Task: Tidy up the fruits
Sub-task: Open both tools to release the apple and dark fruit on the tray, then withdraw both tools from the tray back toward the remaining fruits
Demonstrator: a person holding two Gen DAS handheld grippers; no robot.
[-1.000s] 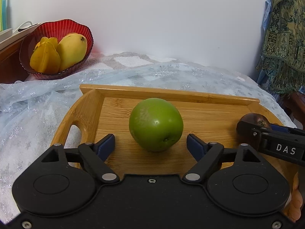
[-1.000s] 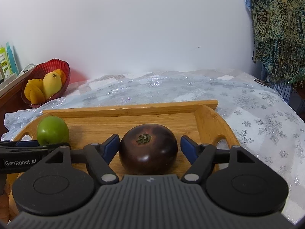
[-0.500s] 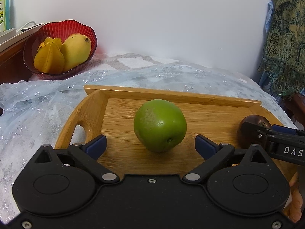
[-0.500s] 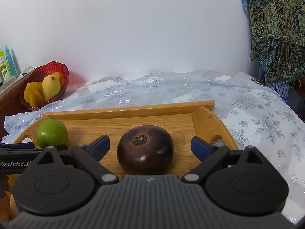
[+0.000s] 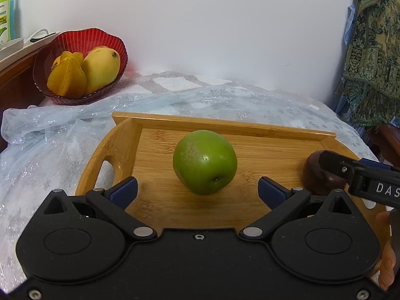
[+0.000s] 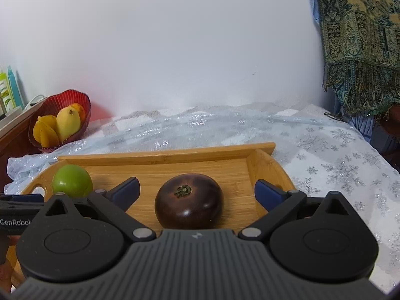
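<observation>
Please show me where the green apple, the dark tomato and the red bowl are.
green apple (image 5: 205,161), left wrist view, middle of its skin.
dark tomato (image 6: 189,201), right wrist view, its top below the stem.
red bowl (image 5: 77,41), left wrist view, inner back wall.

A home: snowflake tablecloth (image 6: 337,155), red fruit bowl (image 5: 82,47), fringed shawl (image 6: 360,37).

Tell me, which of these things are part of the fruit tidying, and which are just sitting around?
Part of the job:
green apple
dark tomato
wooden tray
red bowl holding a mango and starfruit
left gripper and right gripper, both open

Just sitting around:
patterned shawl
bottles
sparkly tablecloth
</observation>
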